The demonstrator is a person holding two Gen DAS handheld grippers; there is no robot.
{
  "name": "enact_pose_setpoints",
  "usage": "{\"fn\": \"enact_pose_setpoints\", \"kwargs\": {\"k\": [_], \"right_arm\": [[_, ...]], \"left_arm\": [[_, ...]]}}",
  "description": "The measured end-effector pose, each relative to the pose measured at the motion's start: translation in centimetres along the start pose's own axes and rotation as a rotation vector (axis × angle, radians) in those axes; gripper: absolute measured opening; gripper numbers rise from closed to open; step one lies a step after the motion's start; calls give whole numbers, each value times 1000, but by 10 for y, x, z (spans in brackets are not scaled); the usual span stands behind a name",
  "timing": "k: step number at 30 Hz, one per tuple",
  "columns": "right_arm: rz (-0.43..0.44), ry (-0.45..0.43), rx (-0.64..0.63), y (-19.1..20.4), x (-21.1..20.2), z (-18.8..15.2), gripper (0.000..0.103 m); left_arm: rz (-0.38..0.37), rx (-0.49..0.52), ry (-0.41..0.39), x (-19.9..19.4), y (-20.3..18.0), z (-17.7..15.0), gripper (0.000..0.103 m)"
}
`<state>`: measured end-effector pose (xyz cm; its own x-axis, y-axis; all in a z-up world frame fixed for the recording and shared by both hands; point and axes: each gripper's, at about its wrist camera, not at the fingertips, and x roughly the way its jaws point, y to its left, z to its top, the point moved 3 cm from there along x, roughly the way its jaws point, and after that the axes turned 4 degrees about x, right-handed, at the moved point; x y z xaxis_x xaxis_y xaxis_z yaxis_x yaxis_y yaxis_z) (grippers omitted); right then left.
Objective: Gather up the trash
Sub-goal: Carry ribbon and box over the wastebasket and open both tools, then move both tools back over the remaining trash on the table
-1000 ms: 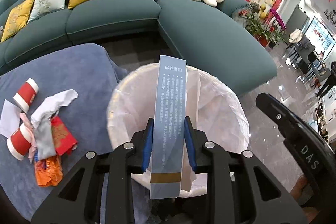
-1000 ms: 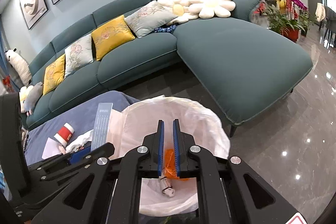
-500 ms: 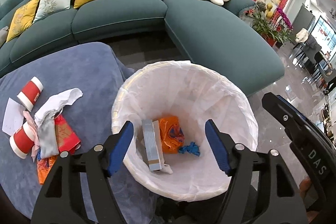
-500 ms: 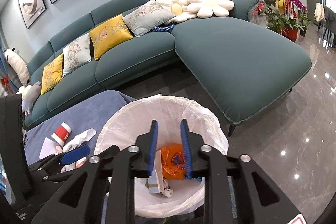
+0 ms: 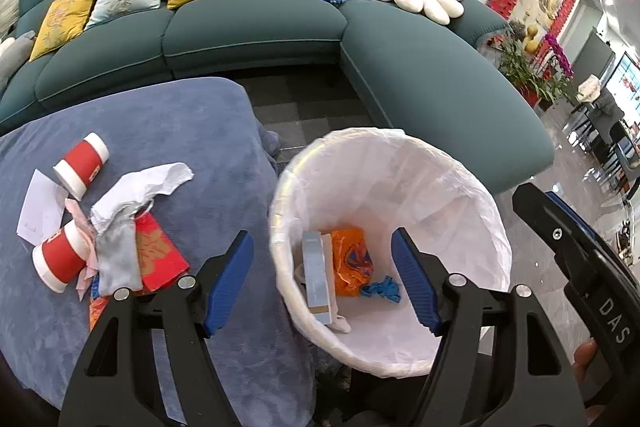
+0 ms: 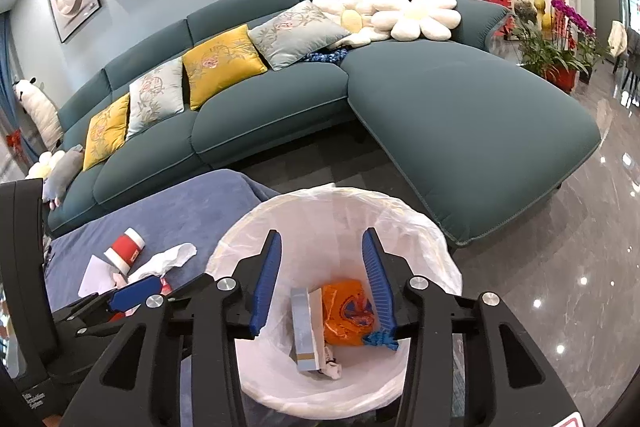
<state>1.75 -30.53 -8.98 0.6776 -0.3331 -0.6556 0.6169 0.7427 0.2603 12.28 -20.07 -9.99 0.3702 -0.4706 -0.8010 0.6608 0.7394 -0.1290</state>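
Dropped box [image 5: 316, 279] now inside bin [image 5: 472, 187]

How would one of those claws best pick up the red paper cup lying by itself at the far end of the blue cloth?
Probably across its red middle. The cup lies on its side on the blue cloth, rim towards the sofa, white base towards the paper sheet. The open left gripper is nearer; it could come from above, one finger on each rounded side. Squeezing gently should avoid crushing it.

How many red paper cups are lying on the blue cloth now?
2. One red cup lies at the far left beside white paper; the other red cup lies nearer, against the trash pile. More could be hidden under the pile.
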Motion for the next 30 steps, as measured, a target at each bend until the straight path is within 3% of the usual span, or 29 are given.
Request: {"fn": "enact_pose_setpoints", "kwargs": {"k": [15,19,30], "right_arm": [[31,18,-76,48,3,-7,48],[47,33,-109,68,7,-12,50],[113,101,-209,136,28,-41,51]], "left_arm": [[57,-119,-21,-17,60,-7,76],[105,-166,-28,-23,89,-14,86],[244,-311,7,-29,193,-50,86]]}}
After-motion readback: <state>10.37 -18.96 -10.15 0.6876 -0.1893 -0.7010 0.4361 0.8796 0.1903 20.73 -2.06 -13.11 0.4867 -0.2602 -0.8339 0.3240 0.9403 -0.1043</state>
